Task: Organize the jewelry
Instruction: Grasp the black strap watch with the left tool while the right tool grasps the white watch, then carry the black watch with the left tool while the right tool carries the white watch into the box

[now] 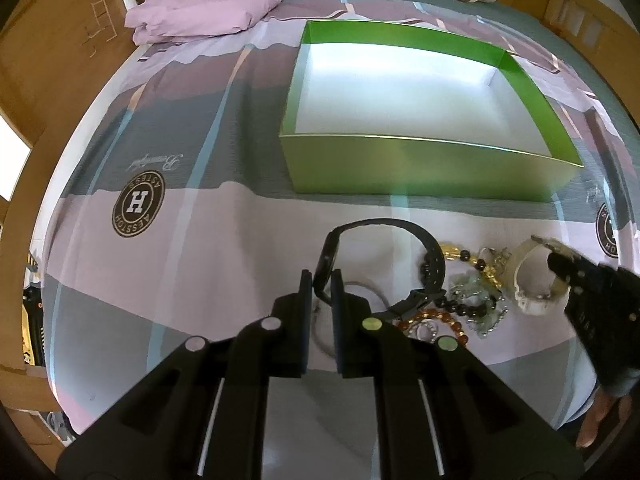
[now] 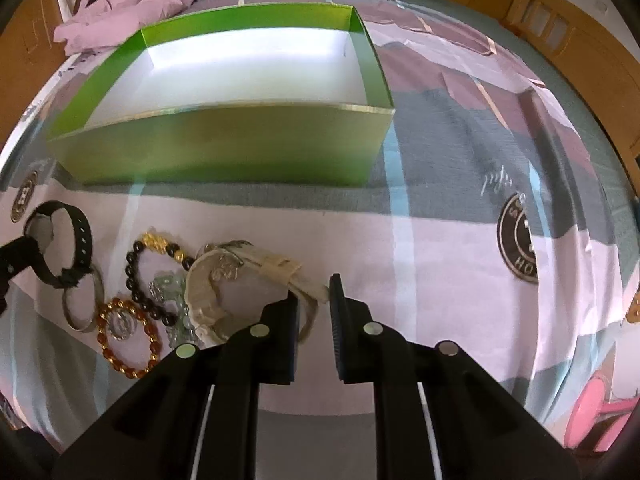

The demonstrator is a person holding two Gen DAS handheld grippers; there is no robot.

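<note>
Left gripper [image 1: 322, 280] clamped on black watch [image 1: 432, 264], near side of bed [image 1: 200, 240]. Right gripper [image 2: 314, 300] narrow around cream watch [image 2: 208, 280] strap; contact unclear. Bead bracelets [image 2: 132, 336] lie between. Green box [image 1: 400, 172] beyond.

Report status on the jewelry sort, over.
Left gripper shut on black watch. Right gripper shut on white watch strap. Green box empty, open. Bracelets piled between watches; path to box clear.
</note>
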